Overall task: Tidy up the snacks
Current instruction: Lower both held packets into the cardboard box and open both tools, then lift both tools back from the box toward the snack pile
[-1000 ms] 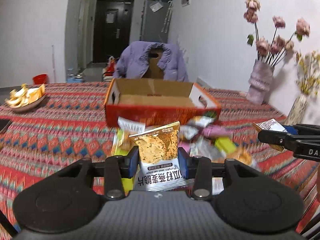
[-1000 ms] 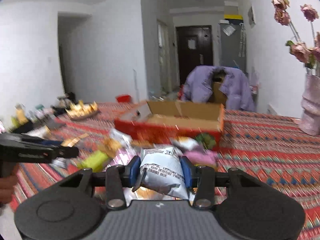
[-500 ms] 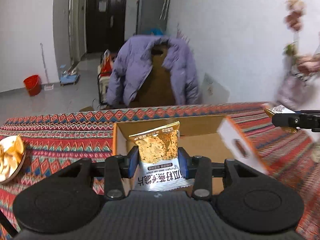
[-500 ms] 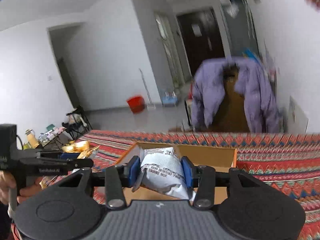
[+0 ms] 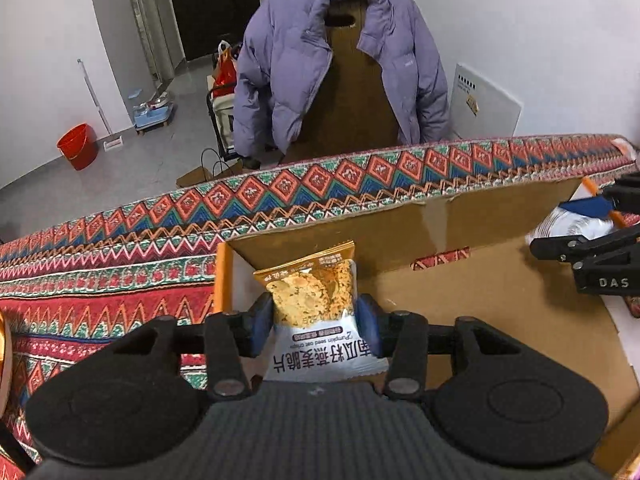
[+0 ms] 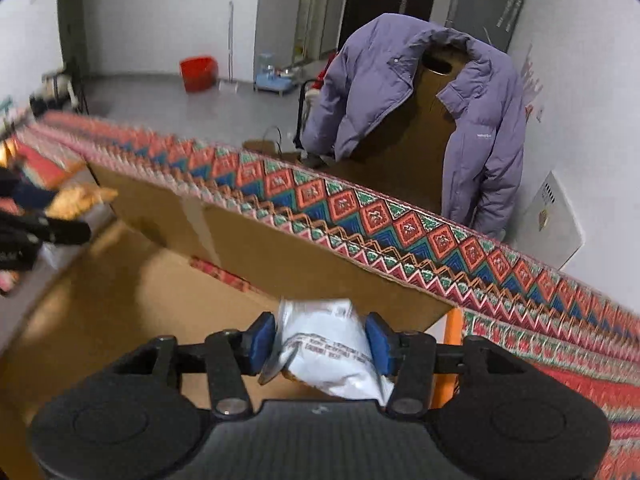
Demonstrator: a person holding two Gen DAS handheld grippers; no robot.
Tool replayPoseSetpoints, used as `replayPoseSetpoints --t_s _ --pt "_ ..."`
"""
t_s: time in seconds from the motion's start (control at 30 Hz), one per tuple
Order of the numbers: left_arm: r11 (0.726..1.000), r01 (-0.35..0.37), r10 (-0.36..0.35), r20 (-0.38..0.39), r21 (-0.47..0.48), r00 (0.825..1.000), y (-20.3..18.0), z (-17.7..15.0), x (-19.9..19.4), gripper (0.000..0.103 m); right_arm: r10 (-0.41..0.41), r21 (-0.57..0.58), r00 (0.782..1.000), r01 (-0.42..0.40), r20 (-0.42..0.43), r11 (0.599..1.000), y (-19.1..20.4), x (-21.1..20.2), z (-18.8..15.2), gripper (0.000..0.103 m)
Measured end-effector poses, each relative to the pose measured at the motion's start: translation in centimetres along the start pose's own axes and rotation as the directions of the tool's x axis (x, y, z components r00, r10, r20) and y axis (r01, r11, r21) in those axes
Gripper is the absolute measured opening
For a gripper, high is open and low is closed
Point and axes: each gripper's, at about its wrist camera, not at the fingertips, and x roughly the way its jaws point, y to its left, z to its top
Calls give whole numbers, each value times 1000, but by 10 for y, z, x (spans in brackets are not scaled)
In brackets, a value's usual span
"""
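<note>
Snack packets, one in each tool, hang over the open brown cardboard box (image 5: 500, 300) with orange edges that sits on the table under a red zigzag-patterned cloth (image 5: 100, 280). At the left, the left tool (image 5: 316, 320) is clamped on a gold-and-silver crisp packet (image 5: 316, 312), held upright with its long axis pointing away from the tool, just inside the box's left wall and above its bare floor. At the right, the right tool (image 6: 320, 338) grips a crumpled white-and-silver packet (image 6: 332, 348) close to the box's right-hand far corner, also over the floor. Both packets lie straight below-ahead of their tools, so the coming move looks like a short drop and release; neither arm seems clearly nearer. A purple padded jacket (image 5: 340, 60) hangs beyond the table's far edge.
</note>
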Motion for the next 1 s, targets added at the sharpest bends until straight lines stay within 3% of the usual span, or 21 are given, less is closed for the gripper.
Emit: replayPoseSetpoints --t_s 0.13,0.2,0.3,0.6,0.67,0.73,0.87,1.0 --pt "1000 2 -2 -18 -19 1000 1 2 2 54 -42 -38 999 42 -8 998 2 10 1 55" --pt "999 9 -10 -25 -36 1000 4 4 -4 73 -25 -24 1000 25 3 999 0 3 2 56" --pt "997 36 -39 -42 -66 998 8 6 -24 76 -3 1 999 3 32 1000 -5 -17 5 64" --pt "990 76 -76 11 -120 997 12 -9 -153 88 98 111 984 -115 147 987 -19 -155 -15 87" --pt "989 84 -77 61 -119 995 10 -24 -190 92 103 134 978 -128 183 983 -20 -194 -28 90" --pt "990 91 -81 90 -108 993 5 -43 -221 94 99 156 971 -134 217 979 -20 -228 -44 101" --pt "991 101 -86 150 -90 985 -9 -91 -276 97 72 197 959 -129 274 972 -16 -287 -87 101" --pt "997 67 -53 259 -45 964 -29 -158 -325 99 74 175 944 -136 320 975 3 -333 -142 103"
